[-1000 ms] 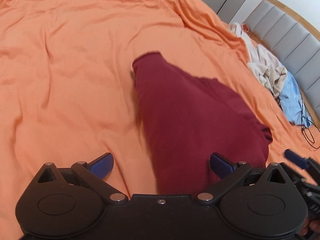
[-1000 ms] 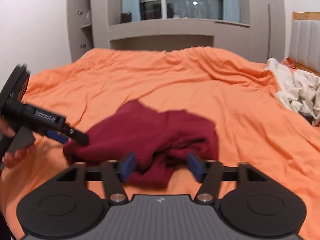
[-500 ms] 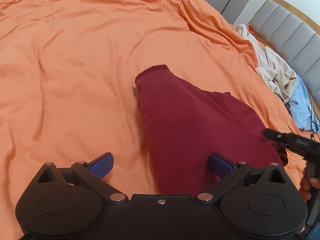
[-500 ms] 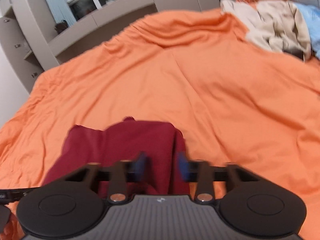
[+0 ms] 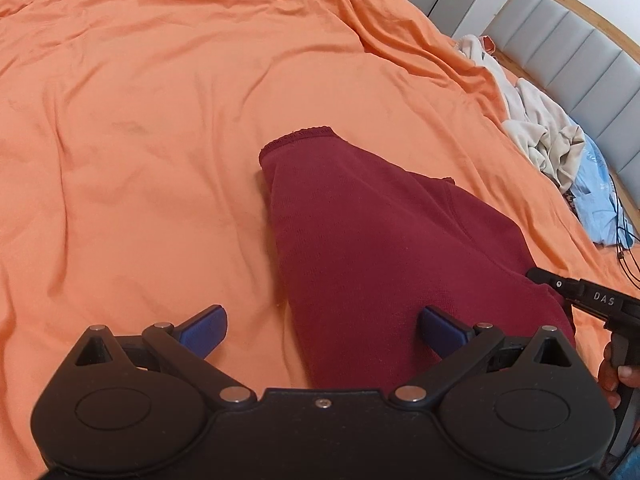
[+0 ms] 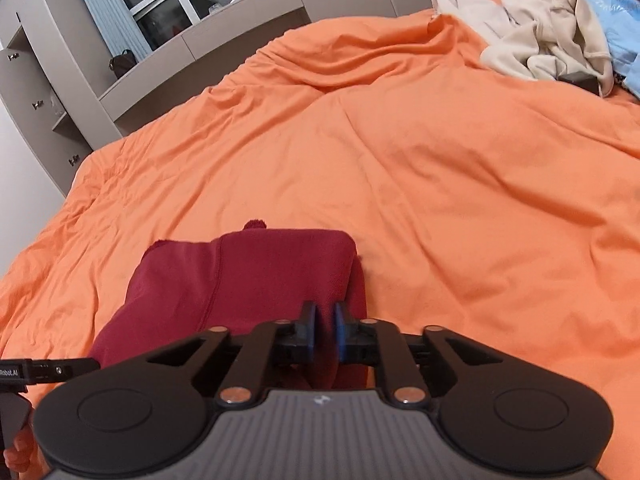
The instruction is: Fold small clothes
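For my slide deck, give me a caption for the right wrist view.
Right gripper shut on the near edge of a maroon garment lying on an orange bedspread.

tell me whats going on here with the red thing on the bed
A person holding two grippers is folding a dark red garment on an orange bedspread. The right gripper is shut on the garment's near edge. The left gripper hangs open over its other end, holding nothing. A pile of pale clothes lies by the headboard.
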Demonstrator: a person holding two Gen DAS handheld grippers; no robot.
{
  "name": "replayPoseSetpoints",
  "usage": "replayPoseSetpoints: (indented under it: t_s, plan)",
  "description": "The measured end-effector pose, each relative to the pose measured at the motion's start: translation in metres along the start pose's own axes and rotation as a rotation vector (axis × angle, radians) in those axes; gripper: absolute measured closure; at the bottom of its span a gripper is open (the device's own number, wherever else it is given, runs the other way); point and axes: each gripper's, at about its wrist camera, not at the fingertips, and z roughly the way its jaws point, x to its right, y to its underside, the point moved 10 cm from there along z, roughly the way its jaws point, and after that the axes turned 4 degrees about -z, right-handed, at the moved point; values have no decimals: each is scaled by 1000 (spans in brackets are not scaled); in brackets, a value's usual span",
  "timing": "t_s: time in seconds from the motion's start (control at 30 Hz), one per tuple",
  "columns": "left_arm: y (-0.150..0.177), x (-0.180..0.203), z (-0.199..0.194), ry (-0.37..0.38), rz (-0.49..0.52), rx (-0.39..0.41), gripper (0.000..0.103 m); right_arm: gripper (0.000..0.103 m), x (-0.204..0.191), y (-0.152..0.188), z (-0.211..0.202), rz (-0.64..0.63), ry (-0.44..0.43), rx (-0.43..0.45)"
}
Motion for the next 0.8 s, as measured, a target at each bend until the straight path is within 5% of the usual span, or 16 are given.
replayPoseSetpoints:
  t_s: [0.07, 0.27, 0.53, 0.8]
  plan:
    - [-1, 0, -1, 3, 1, -1, 0, 53, 0, -2, -2, 5, -8, 9]
    - [-6, 0, 2, 38, -18, -13, 0, 18, 7, -5, -2, 75, -52, 25]
    - [-4, -5, 19, 100, -83, -48, 0, 17, 14, 5, 19, 170, -88, -6]
    - [5, -13, 38, 163, -163, -78, 0, 35, 9, 13, 28, 188, -101, 10]
